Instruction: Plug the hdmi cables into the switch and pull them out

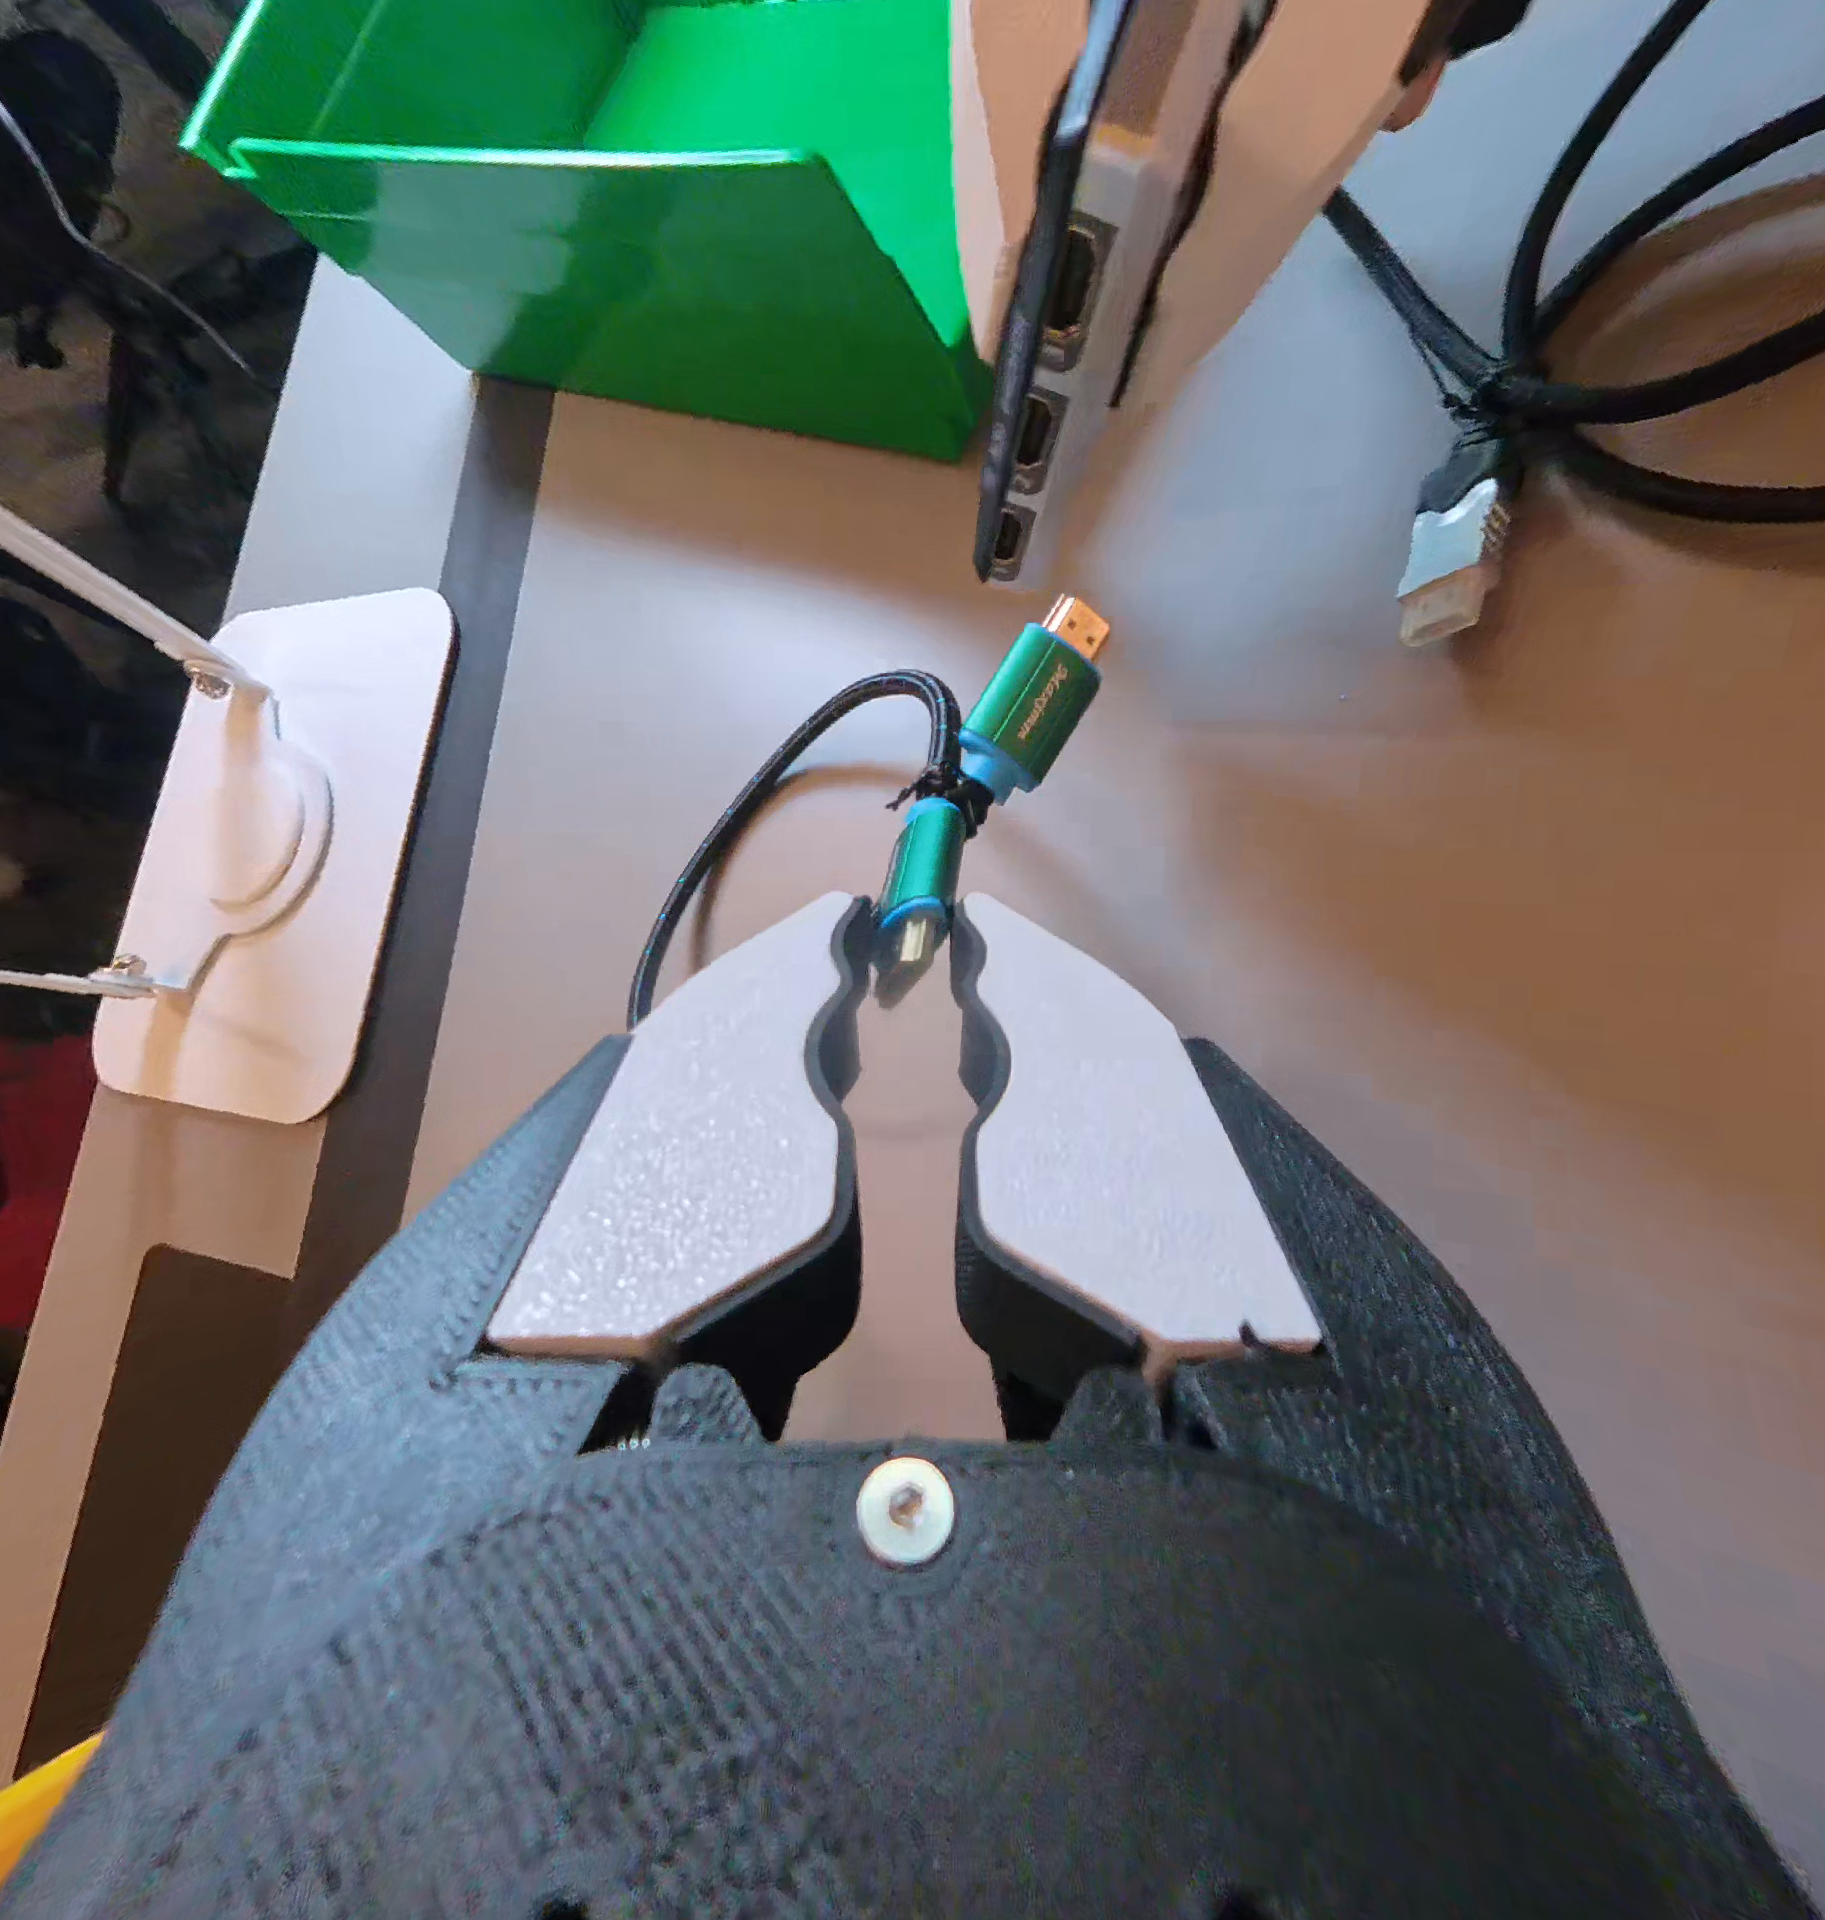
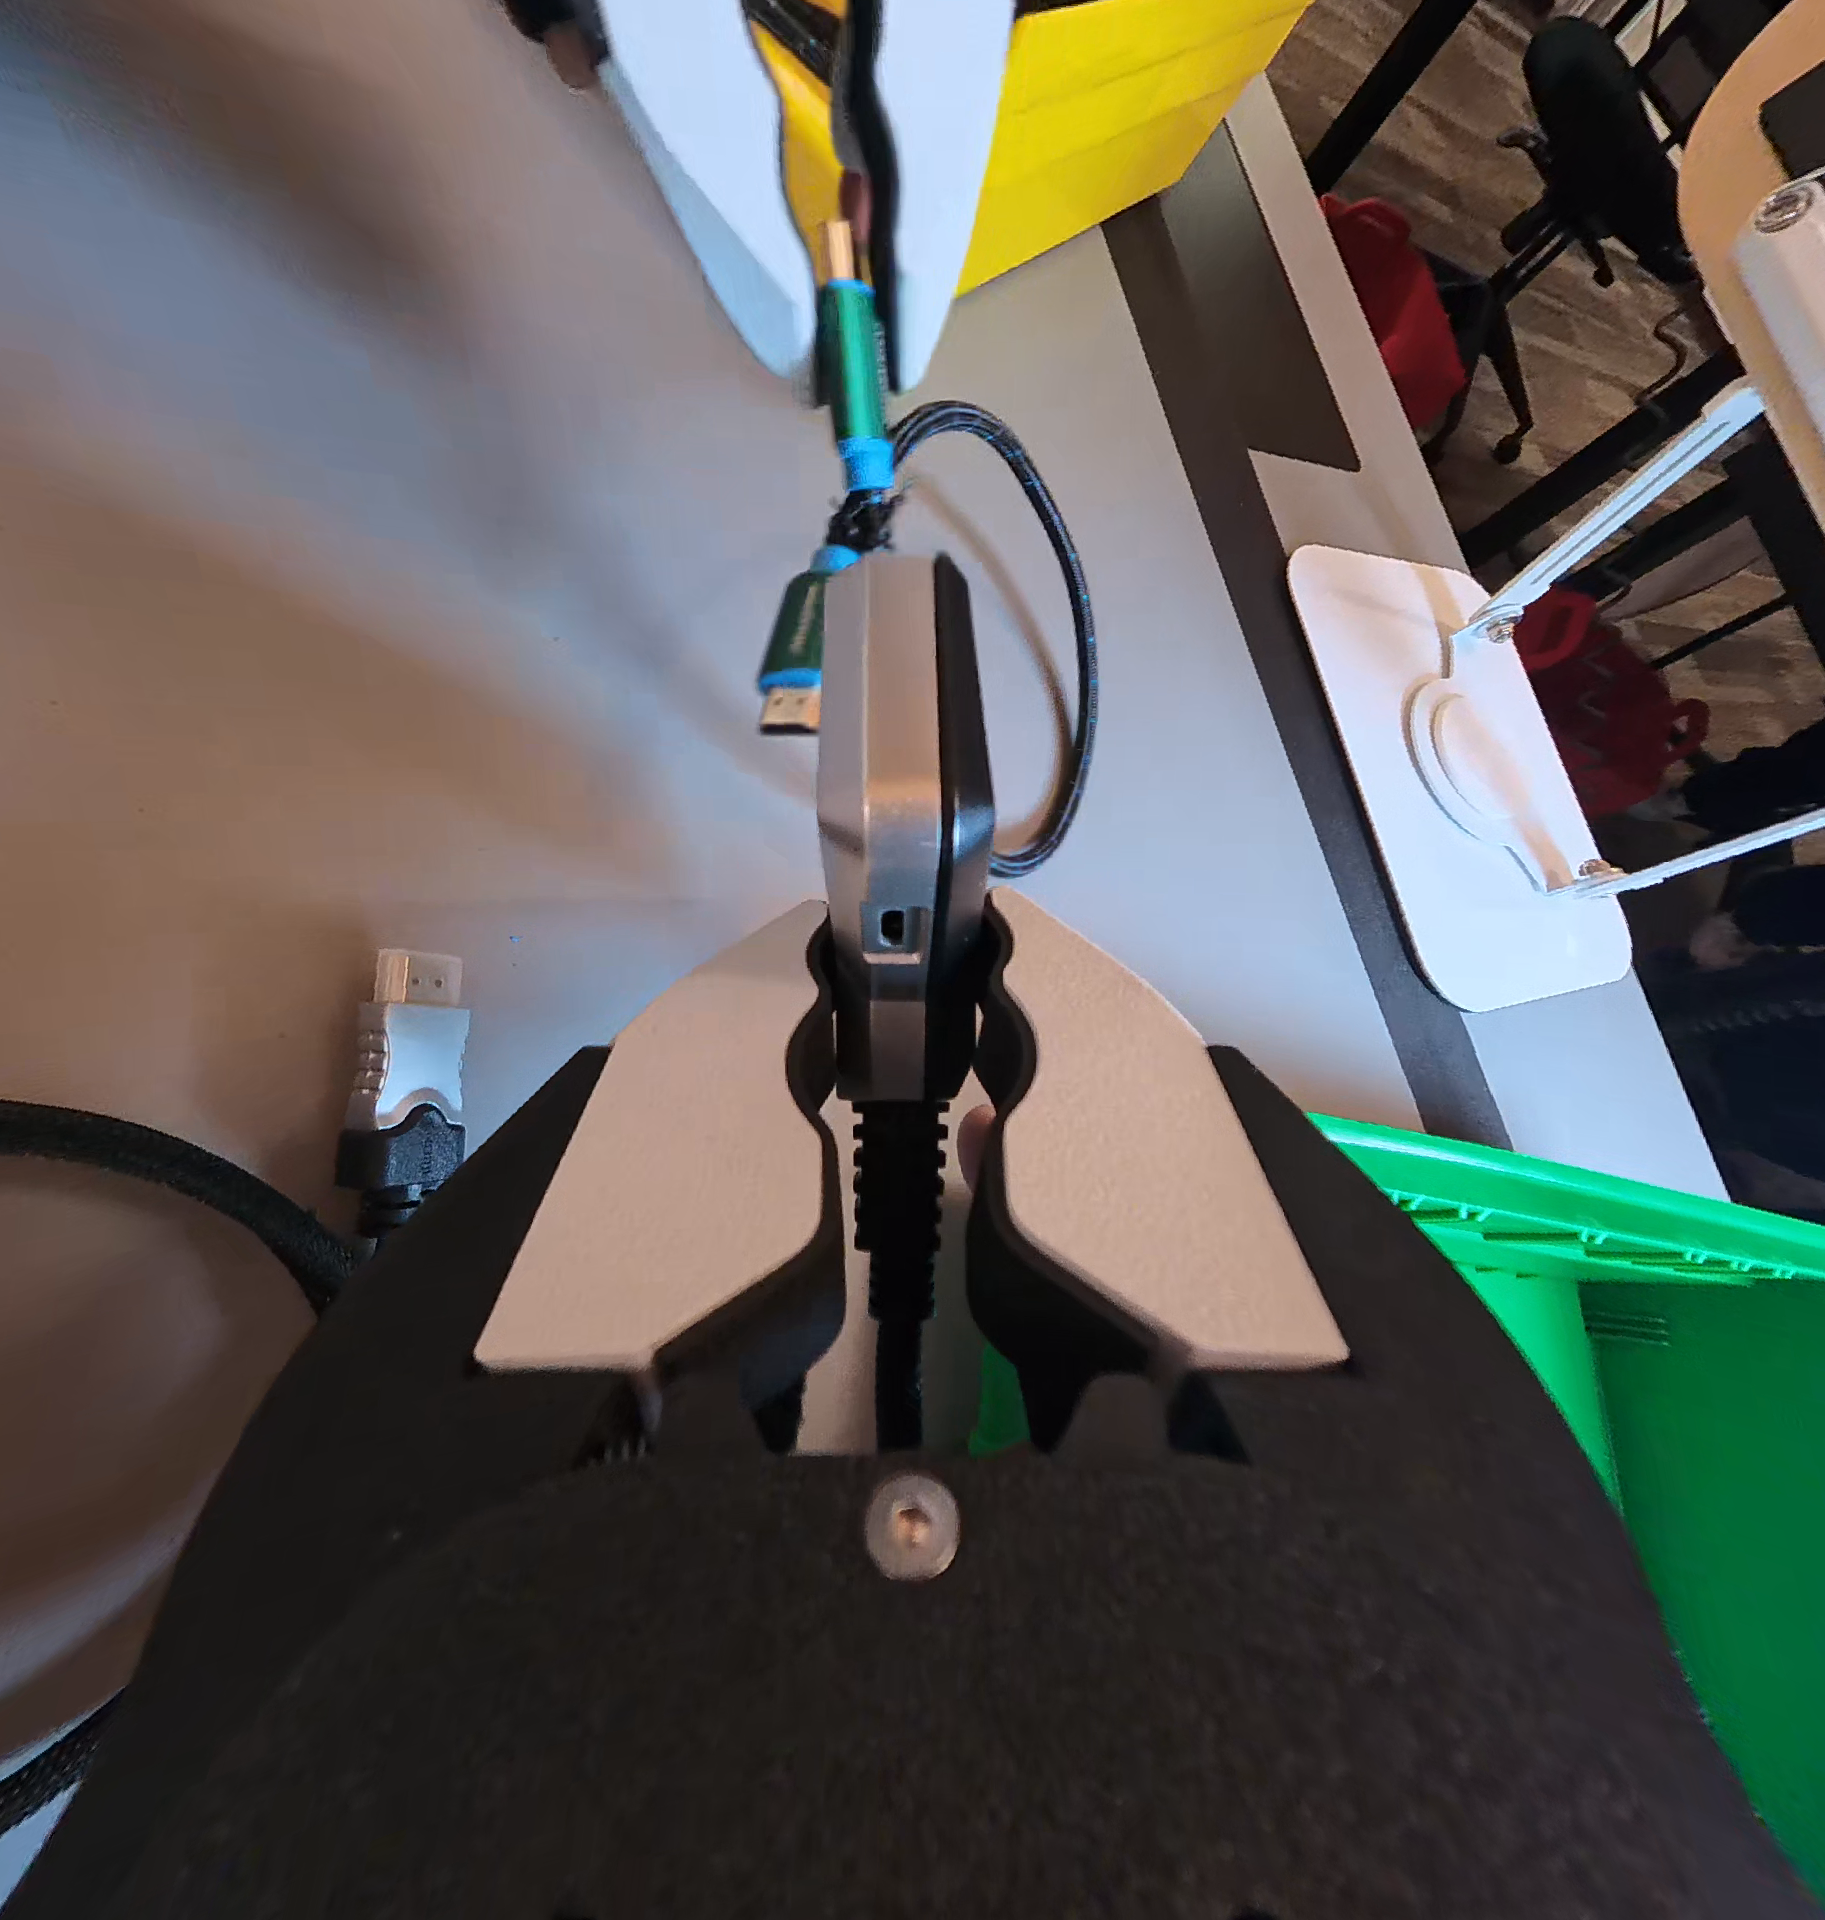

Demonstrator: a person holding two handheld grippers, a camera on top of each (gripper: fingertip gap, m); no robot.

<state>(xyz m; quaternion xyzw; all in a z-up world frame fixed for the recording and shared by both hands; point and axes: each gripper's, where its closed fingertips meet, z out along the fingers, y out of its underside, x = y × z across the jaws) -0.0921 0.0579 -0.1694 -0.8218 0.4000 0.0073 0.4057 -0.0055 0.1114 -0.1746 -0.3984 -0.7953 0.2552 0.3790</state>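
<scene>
My left gripper [image 1: 913, 925] is shut on one green HDMI plug [image 1: 923, 862] of a short black braided cable [image 1: 700, 862], with its gold tip toward the camera. The cable's other green plug [image 1: 1033, 717] points its gold tip at the grey switch [image 1: 1043, 416], a short gap from its row of ports. My right gripper [image 2: 903, 935] is shut on the switch [image 2: 897, 748] at its cable end and holds it on edge above the table. The right wrist view shows the left gripper [image 2: 856, 260] on the held plug [image 2: 851, 364], with the free plug [image 2: 794, 665] beside the switch.
A silver HDMI plug [image 1: 1448, 561] on a thick black coiled cable [image 1: 1573, 312] lies on the table [image 1: 1303, 1039]; it also shows in the right wrist view [image 2: 414, 1029]. A green bin [image 1: 627, 229], a yellow bin [image 2: 1095, 104] and a white lamp base [image 1: 274, 852] stand near the table edge. Some 11 centimeters of space lies between my two pairs of fingers.
</scene>
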